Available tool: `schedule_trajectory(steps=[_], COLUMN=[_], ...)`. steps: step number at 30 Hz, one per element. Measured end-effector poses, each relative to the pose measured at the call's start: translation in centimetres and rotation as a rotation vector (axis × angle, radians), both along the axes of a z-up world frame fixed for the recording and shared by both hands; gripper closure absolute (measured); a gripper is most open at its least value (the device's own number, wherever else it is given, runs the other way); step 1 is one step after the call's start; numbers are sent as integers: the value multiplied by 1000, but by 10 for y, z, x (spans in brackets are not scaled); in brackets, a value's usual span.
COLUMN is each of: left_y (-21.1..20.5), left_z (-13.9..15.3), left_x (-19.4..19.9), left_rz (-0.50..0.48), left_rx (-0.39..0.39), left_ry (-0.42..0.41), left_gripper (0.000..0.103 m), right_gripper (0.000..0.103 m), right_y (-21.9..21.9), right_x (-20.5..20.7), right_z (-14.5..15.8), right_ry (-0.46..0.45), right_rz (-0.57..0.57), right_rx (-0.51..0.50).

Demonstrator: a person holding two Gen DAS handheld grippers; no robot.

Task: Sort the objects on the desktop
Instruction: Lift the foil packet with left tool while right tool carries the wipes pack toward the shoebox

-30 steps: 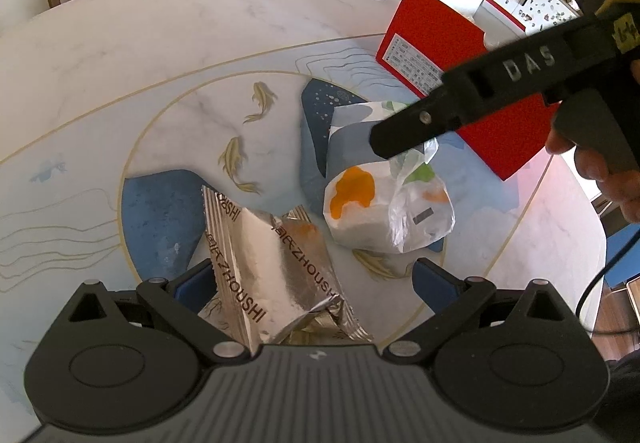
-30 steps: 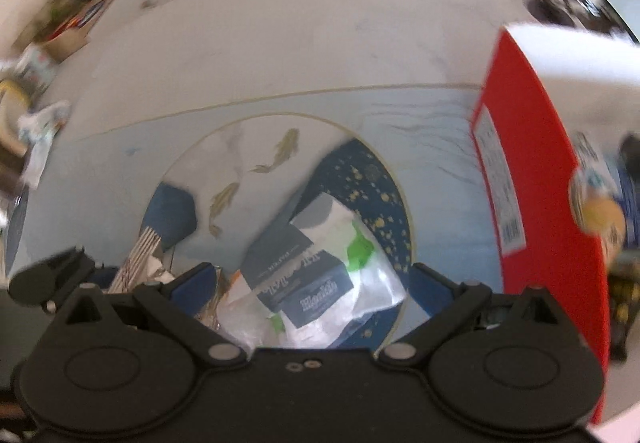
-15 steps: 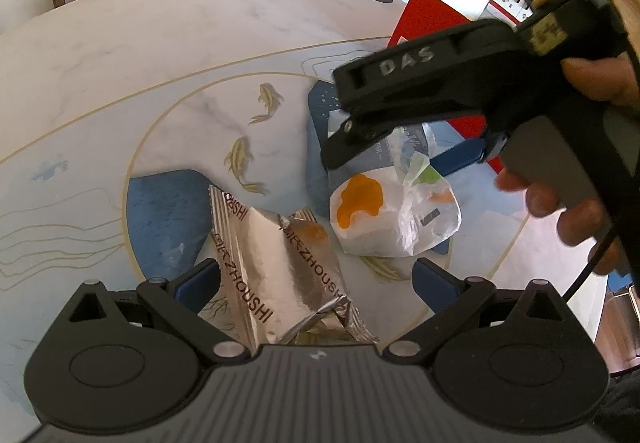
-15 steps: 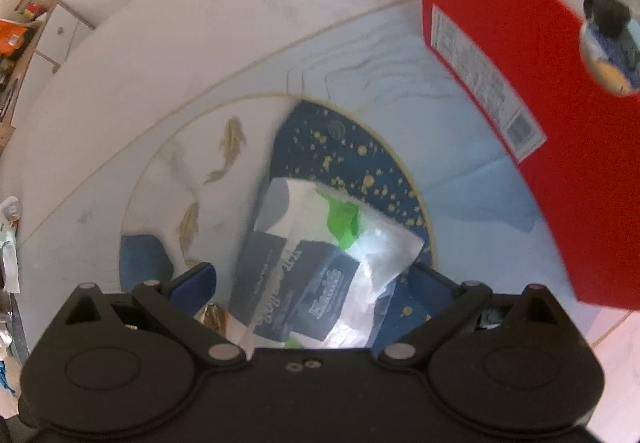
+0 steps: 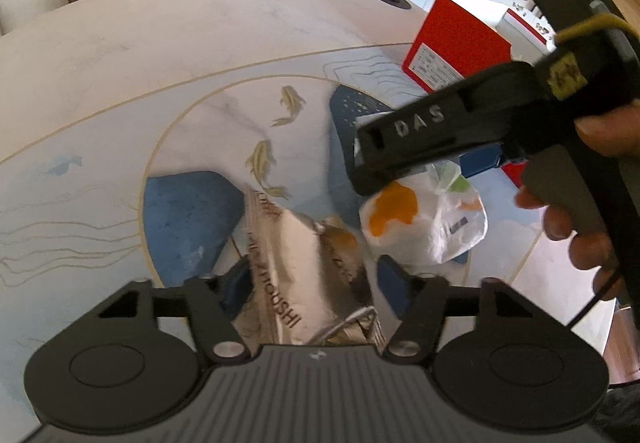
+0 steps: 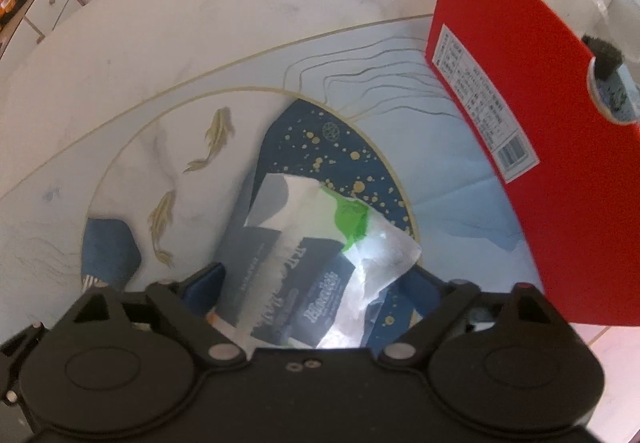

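Two soft packets are in play, one under each gripper. In the left wrist view, low centre, the left gripper (image 5: 316, 275) has its jaws closing on a foil packet (image 5: 296, 263), the blue pads already against its crumpled sides. It looks light, thin and crinkly, likely slippery and quick to buckle, so a hold across the bunched middle should serve better than the flat sealed edge. It is silver with dark lettering and a brownish patch.

Just beyond it, right of centre, lies a plastic bag (image 5: 424, 227), white with an orange blot and a green one. In the right wrist view the bag (image 6: 320, 259) sits low centre between the pads of the right gripper (image 6: 316, 283), whose jaws are closing but, as far as I can tell, not yet pressing. It shows dark blue printed panels under clear film; it seems light and limp, best taken across its full body.

Farther off, at the right, a red box (image 6: 532, 123) stands on the table (image 6: 200, 23).
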State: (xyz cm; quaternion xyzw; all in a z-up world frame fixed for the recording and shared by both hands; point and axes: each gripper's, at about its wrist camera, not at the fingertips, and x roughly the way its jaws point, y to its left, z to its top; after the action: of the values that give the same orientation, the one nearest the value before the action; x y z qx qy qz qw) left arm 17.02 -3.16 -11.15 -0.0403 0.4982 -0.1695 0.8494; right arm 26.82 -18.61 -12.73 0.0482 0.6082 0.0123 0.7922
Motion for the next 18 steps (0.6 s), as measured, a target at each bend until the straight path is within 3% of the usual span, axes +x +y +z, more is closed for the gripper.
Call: schedule_trajectory(steps=[8, 18], left_y=[0, 3], left_z=[1, 9], left_x=[2, -1], left_rz=[8, 37], left_rx=[-3, -50], left_ry=[9, 20], left_gripper=[54, 56], right_gripper=[46, 62], right_y=[-10, -19], right_x=[-4, -12], right_z=[4, 38], right_ry=[-8, -38], right_rz=[2, -11], right_rx=[28, 99])
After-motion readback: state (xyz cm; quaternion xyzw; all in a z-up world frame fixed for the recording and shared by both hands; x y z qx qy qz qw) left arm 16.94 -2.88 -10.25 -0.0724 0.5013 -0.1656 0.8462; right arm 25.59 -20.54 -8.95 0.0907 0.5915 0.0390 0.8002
